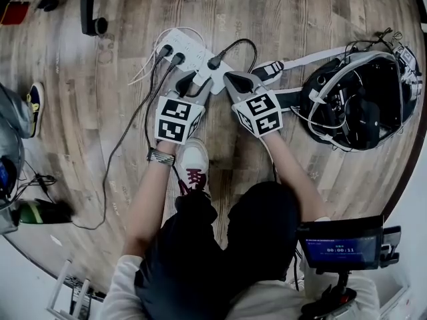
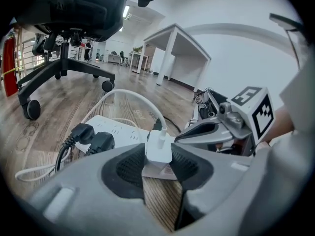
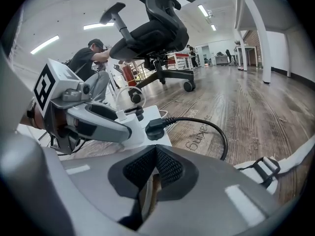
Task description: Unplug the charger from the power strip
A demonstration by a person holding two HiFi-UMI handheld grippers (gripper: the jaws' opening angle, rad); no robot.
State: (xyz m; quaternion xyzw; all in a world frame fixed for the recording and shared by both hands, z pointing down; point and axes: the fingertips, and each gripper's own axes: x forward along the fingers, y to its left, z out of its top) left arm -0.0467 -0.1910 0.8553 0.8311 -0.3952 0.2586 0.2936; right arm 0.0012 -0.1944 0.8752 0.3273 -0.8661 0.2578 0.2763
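Left tongs [image 2: 158,165] clamp the white charger [image 2: 159,146]; right tongs [image 3: 155,151] pressed together, apparently empty.

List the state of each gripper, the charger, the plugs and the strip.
Left gripper: shut on white cube charger.
White cube charger: appears still seated in the strip, white cable attached.
Right gripper: shut, nothing between the jaws.
White plastic power strip: lying flat on the wood floor.
Two black plugs at its far end: plugged in.
Third black plug, beside the charger: plugged in.
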